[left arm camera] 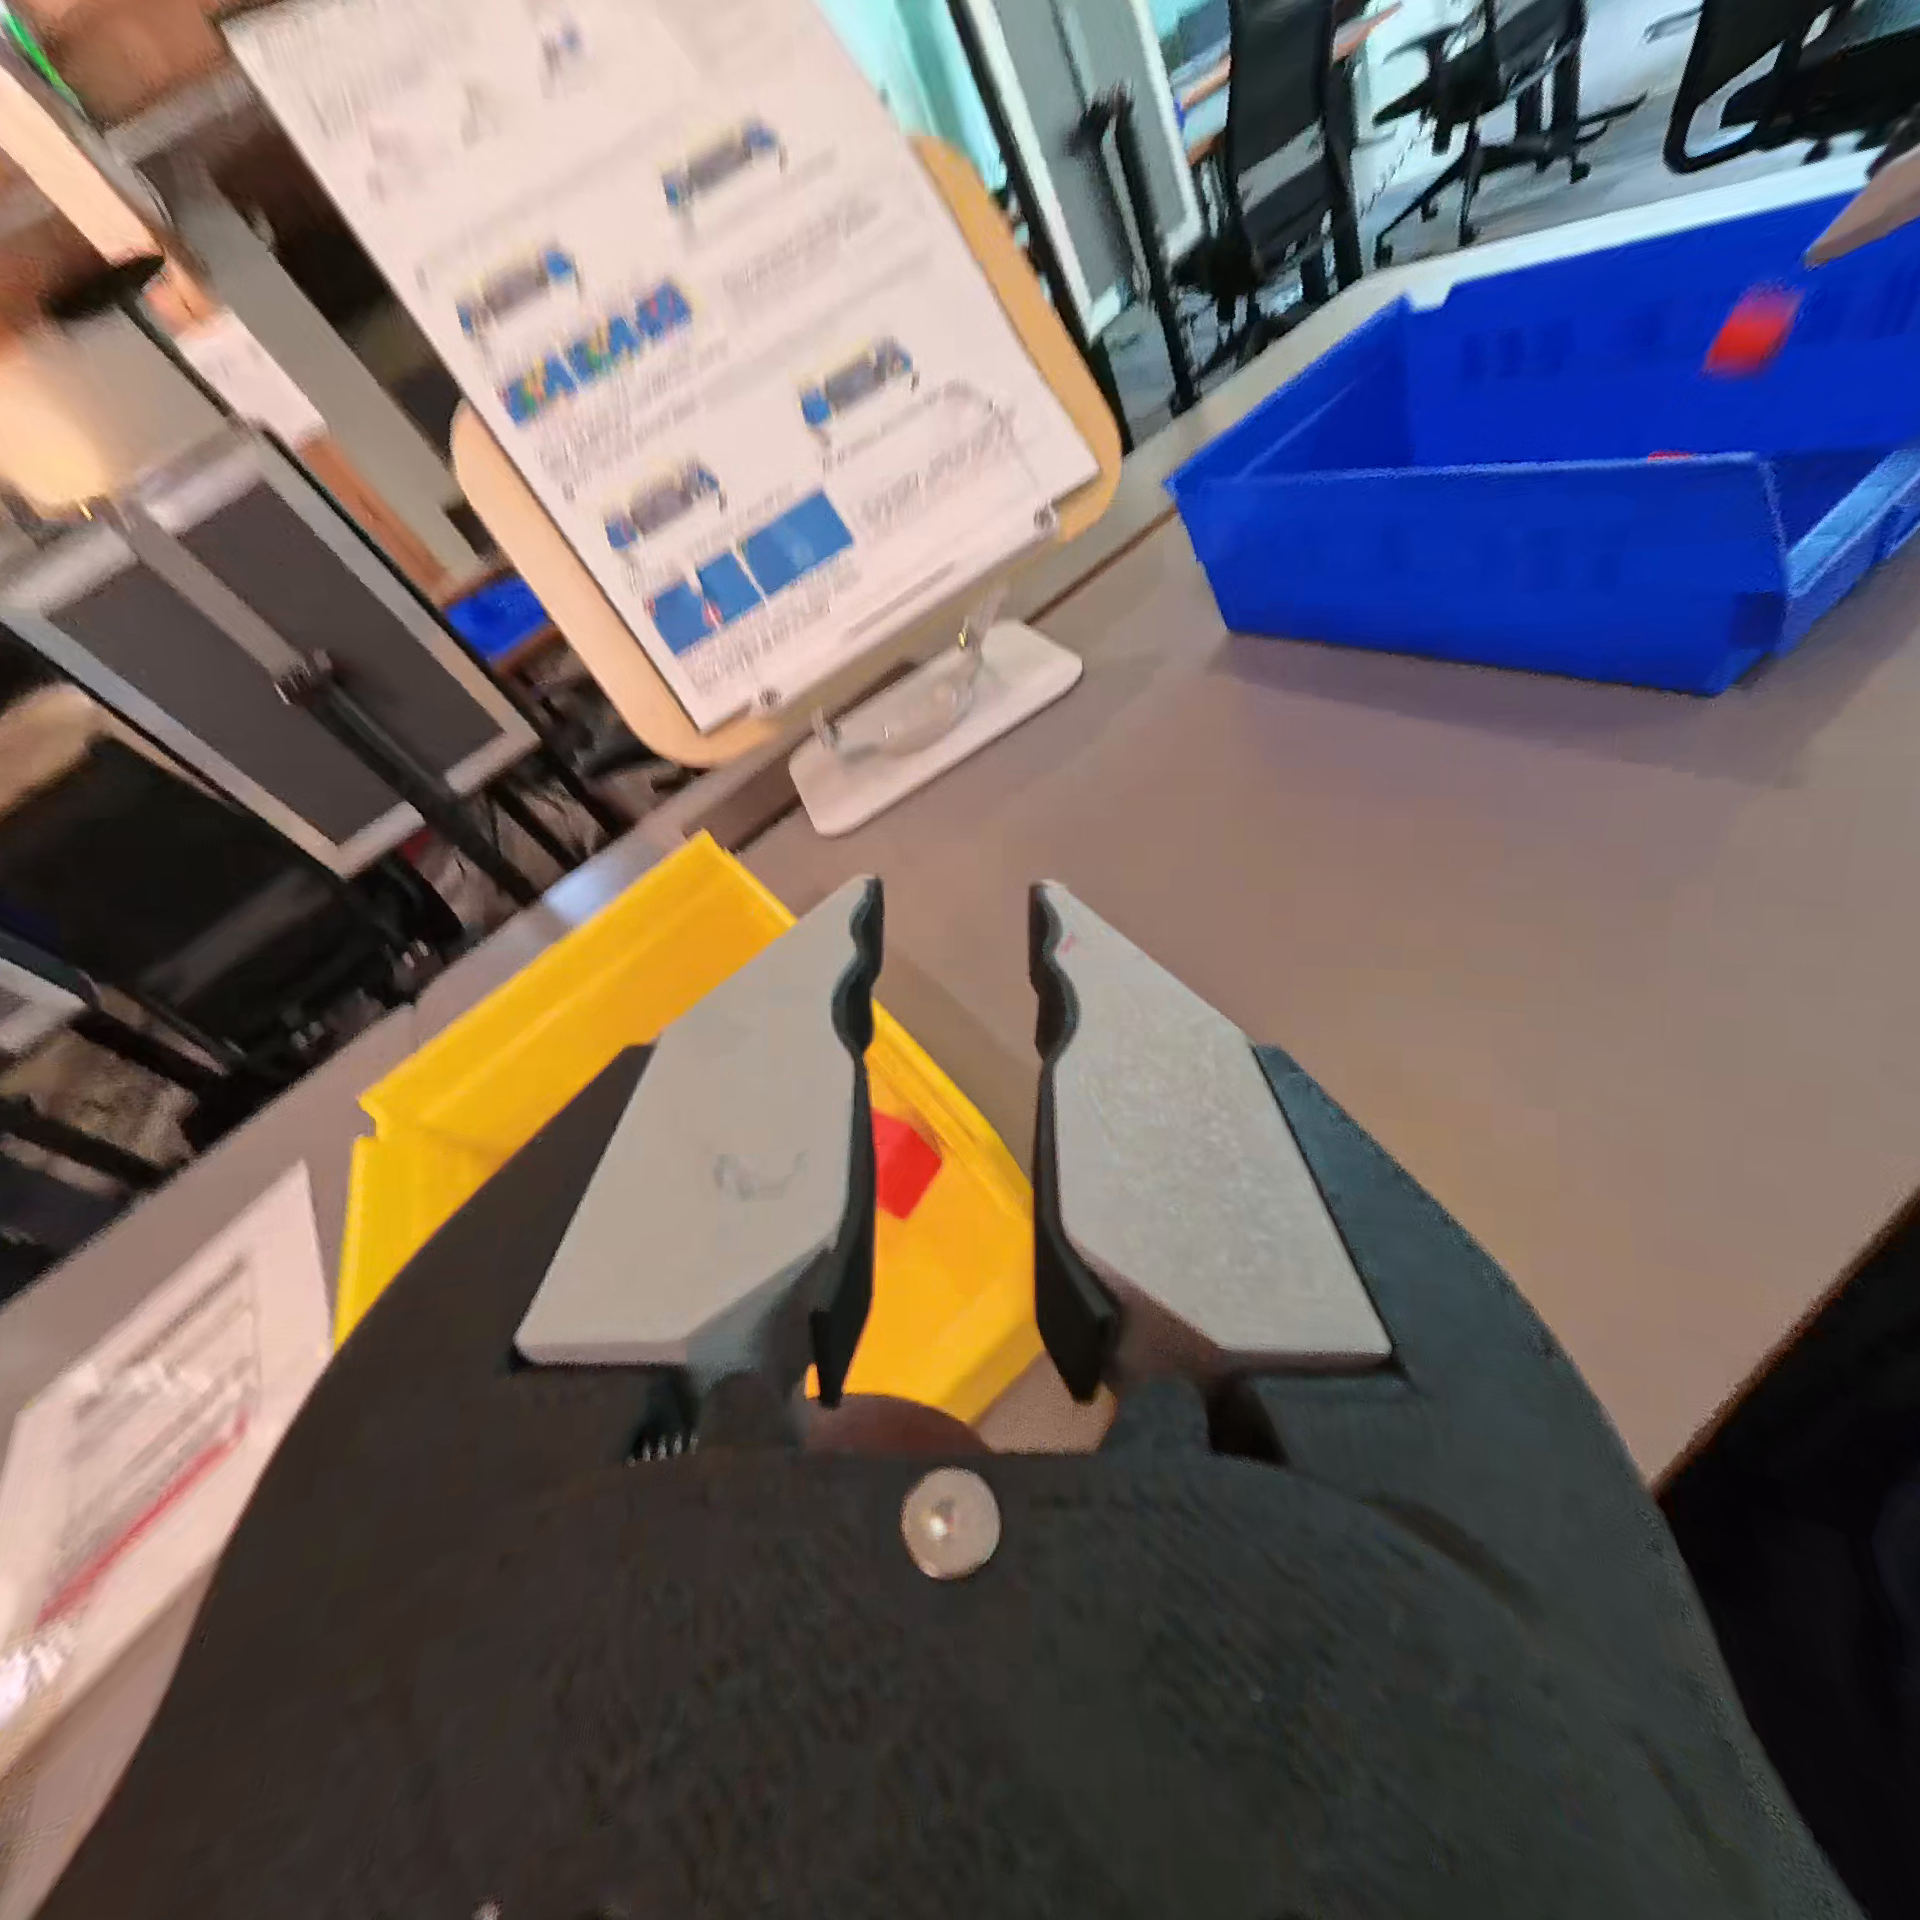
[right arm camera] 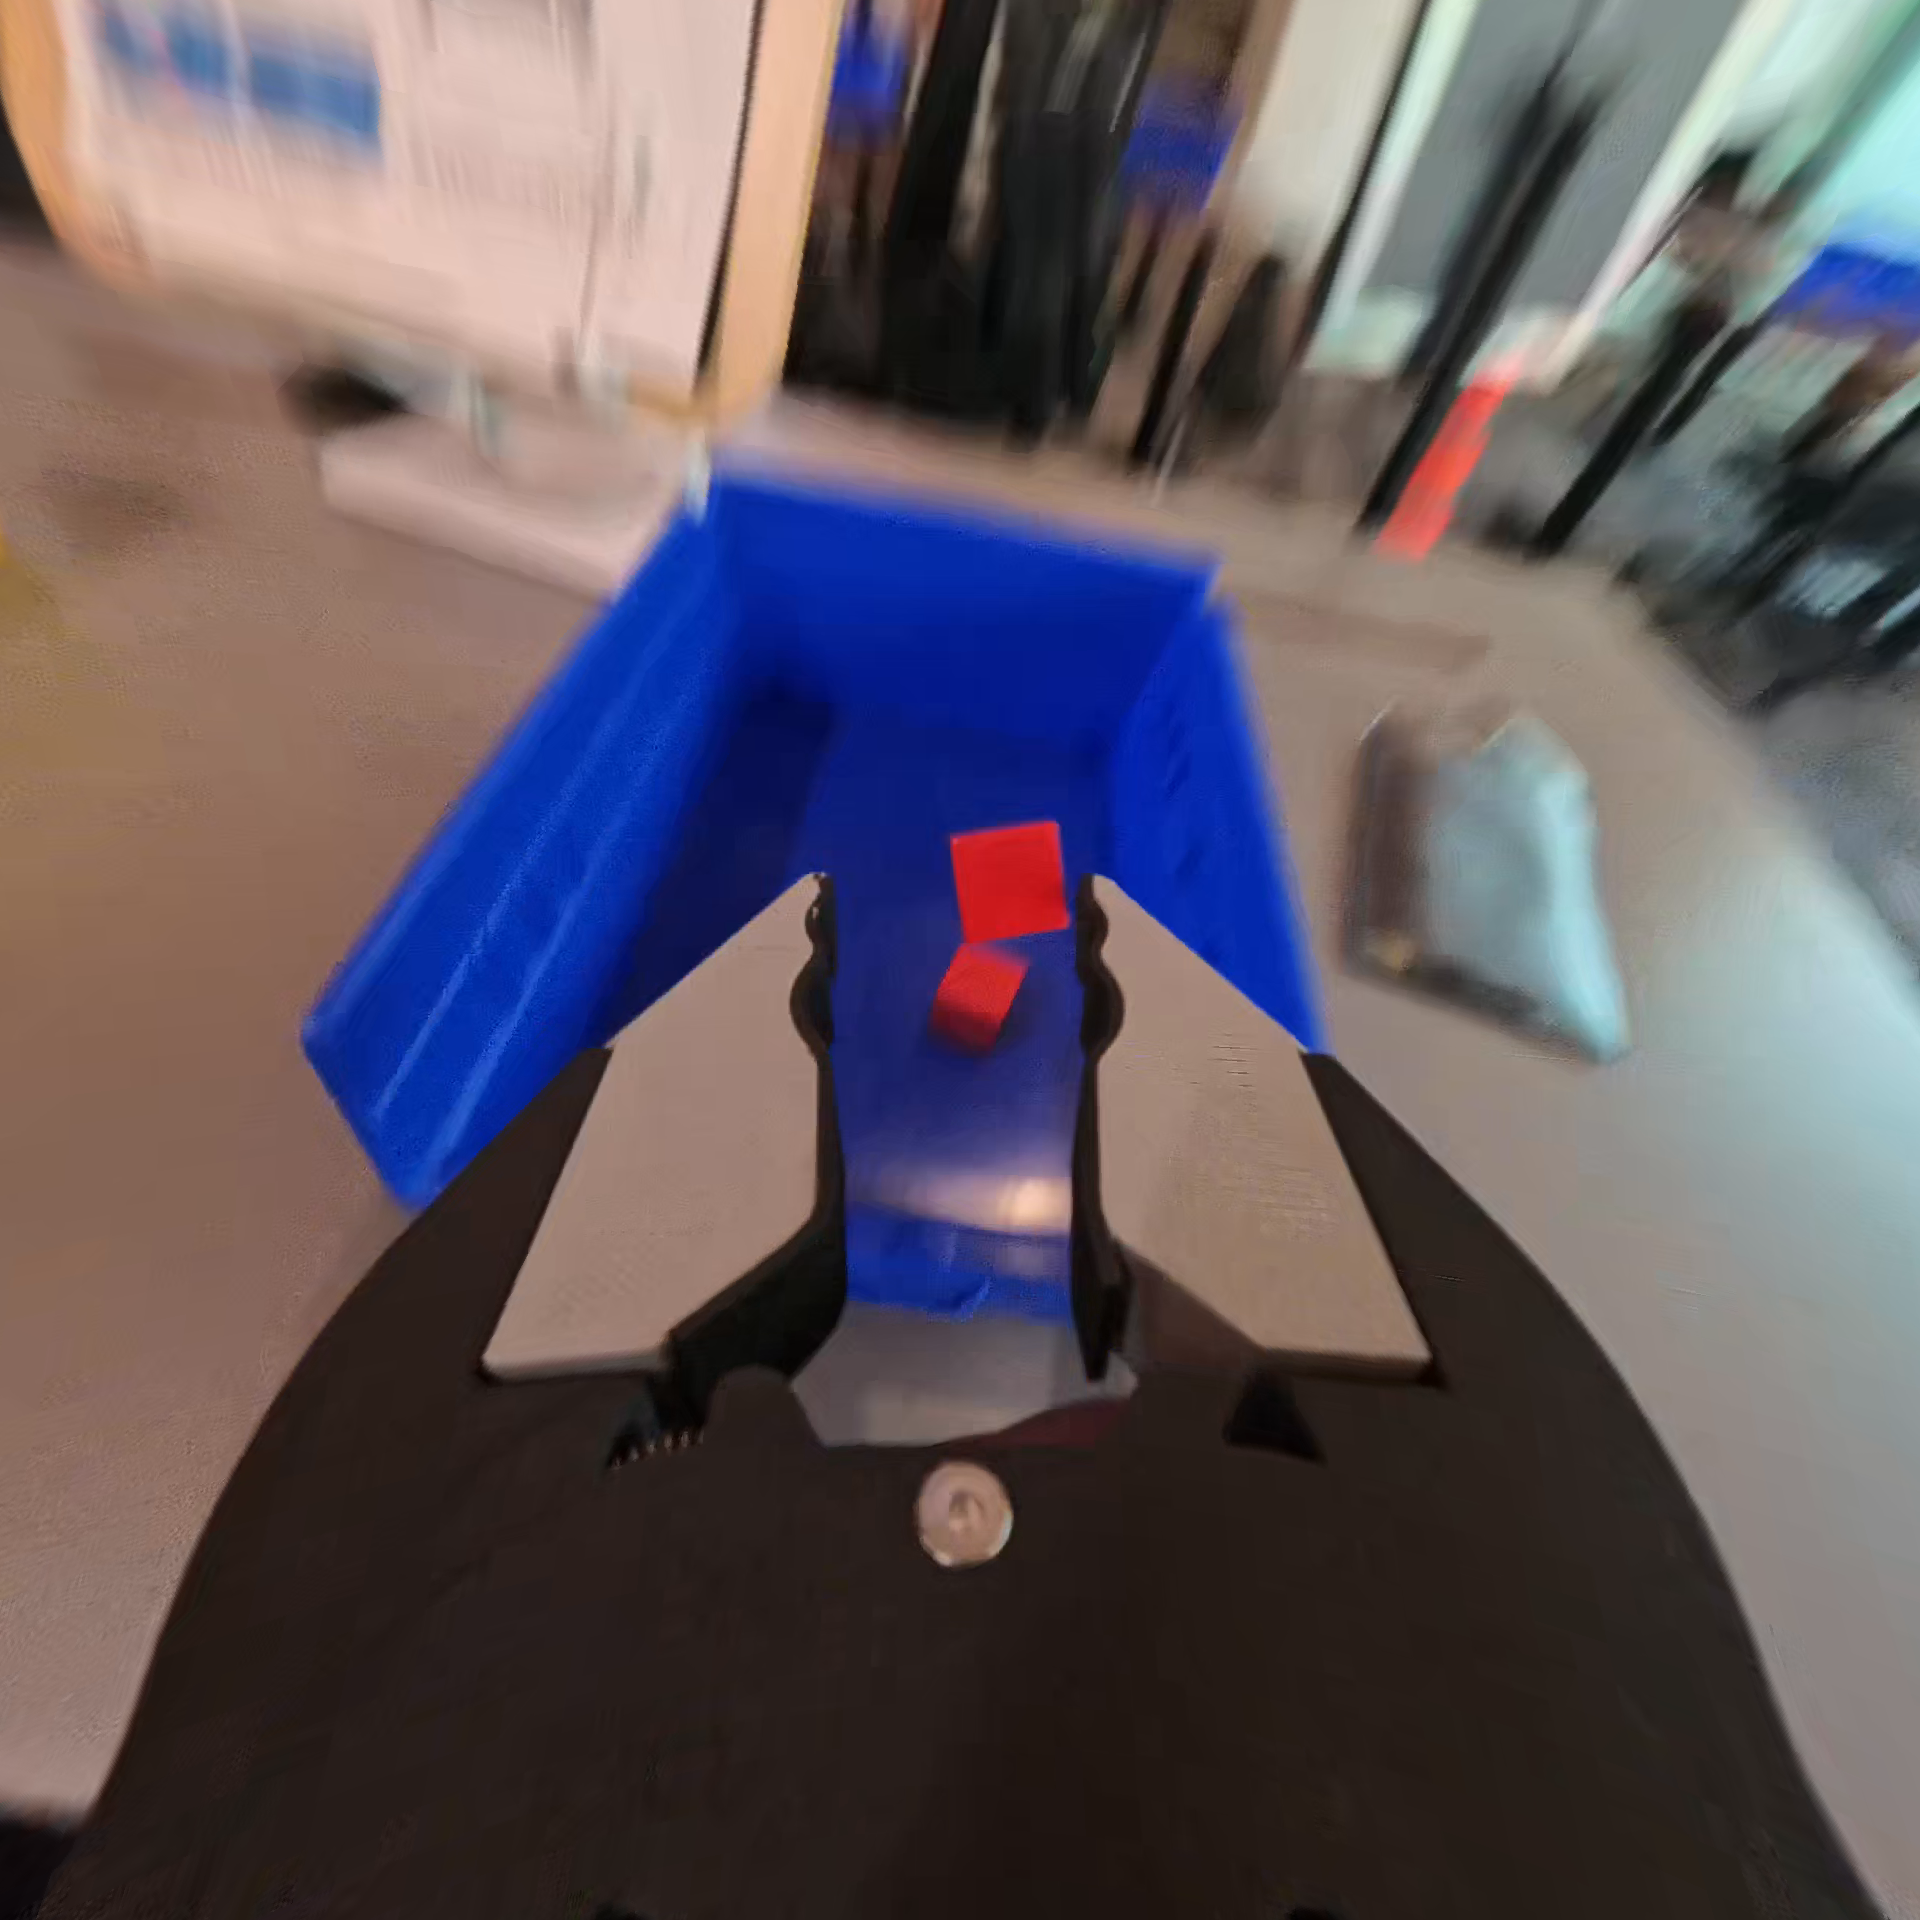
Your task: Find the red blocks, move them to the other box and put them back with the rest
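My left gripper (left arm camera: pixel 956 904) is open with nothing between its fingertips. It hovers over a yellow bin (left arm camera: pixel 582 997), and a red block (left arm camera: pixel 904 1164) lies in that bin, seen below between the fingers. My right gripper (right arm camera: pixel 953 881) is open over the blue bin (right arm camera: pixel 520 883). A red block (right arm camera: pixel 1008 878) sits between its fingertips close to the right pad, and the left pad is well clear of it. A second red block (right arm camera: pixel 977 997) lies on the bin floor. In the left wrist view a blurred red block (left arm camera: pixel 1751 327) shows at the blue bin (left arm camera: pixel 1455 499), under the right gripper's finger (left arm camera: pixel 1860 213).
A sign stand with a printed sheet (left arm camera: pixel 727 364) and a white base (left arm camera: pixel 935 717) stands at the table's back between the bins. A paper sheet (left arm camera: pixel 156 1455) lies left of the yellow bin. A clear plastic bag (right arm camera: pixel 1496 883) lies right of the blue bin. Office chairs stand beyond the table.
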